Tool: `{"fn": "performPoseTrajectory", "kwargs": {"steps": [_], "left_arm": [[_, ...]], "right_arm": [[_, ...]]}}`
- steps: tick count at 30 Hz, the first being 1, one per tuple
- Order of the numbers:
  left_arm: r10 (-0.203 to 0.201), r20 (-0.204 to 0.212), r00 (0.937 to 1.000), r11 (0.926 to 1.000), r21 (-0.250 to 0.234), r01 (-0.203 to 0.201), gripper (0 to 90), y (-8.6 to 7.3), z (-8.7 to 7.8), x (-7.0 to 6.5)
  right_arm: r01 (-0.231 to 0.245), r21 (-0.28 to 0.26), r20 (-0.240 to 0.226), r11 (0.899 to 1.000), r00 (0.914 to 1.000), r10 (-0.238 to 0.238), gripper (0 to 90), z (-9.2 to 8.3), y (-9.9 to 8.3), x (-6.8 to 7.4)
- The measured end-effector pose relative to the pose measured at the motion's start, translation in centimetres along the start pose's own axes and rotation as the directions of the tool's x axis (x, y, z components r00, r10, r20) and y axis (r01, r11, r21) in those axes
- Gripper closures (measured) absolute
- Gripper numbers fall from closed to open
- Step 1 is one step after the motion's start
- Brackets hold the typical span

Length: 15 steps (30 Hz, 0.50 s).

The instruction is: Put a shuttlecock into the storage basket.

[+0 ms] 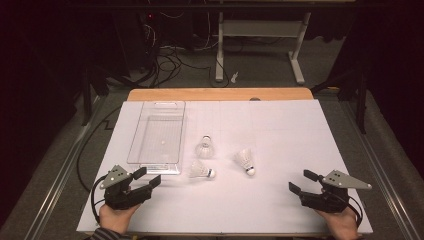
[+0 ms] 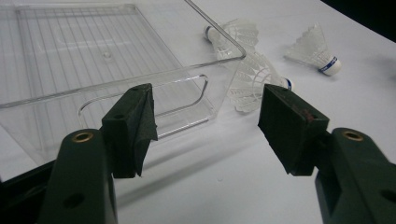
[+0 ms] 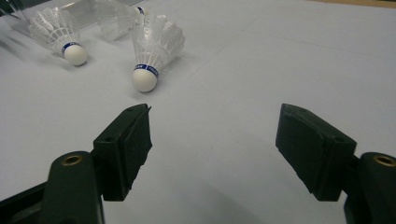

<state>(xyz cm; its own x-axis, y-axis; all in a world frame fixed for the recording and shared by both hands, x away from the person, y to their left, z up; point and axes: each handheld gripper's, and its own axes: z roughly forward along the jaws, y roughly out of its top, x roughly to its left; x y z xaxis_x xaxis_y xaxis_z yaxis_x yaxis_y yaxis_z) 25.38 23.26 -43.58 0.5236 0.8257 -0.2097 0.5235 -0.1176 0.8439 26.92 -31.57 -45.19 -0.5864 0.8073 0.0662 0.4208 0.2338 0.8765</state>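
Note:
Three white shuttlecocks lie on the white table sheet: one mid-table, one nearer me, one to the right. A clear plastic tray sits empty on the left. My left gripper rests open near the tray's near end, nothing between its jaws. In the left gripper view the tray wall is just ahead and a shuttlecock lies beside it. My right gripper rests open at the front right. The right gripper view shows the closest shuttlecock ahead of its left jaw.
The white sheet covers a wooden table whose far edge shows. Beyond it stand a white desk frame and loose cables on the floor. Dark stands flank the table.

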Motion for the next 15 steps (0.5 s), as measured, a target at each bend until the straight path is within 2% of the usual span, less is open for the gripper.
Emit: {"fn": "performPoseTrajectory", "kwargs": {"steps": [10,15], "left_arm": [[0.024,0.012,0.9996,0.9997,0.000,-0.024,37.0,0.6,0.4,-0.4],[0.039,0.022,0.9990,0.9991,-0.015,-0.039,37.0,1.4,0.6,-0.7]], "right_arm": [[0.003,0.000,-0.002,1.000,1.0000,-0.003,27.1,0.0,0.0,0.0],[0.000,-0.002,0.001,1.000,1.0000,0.000,27.1,0.0,0.0,0.0]]}}
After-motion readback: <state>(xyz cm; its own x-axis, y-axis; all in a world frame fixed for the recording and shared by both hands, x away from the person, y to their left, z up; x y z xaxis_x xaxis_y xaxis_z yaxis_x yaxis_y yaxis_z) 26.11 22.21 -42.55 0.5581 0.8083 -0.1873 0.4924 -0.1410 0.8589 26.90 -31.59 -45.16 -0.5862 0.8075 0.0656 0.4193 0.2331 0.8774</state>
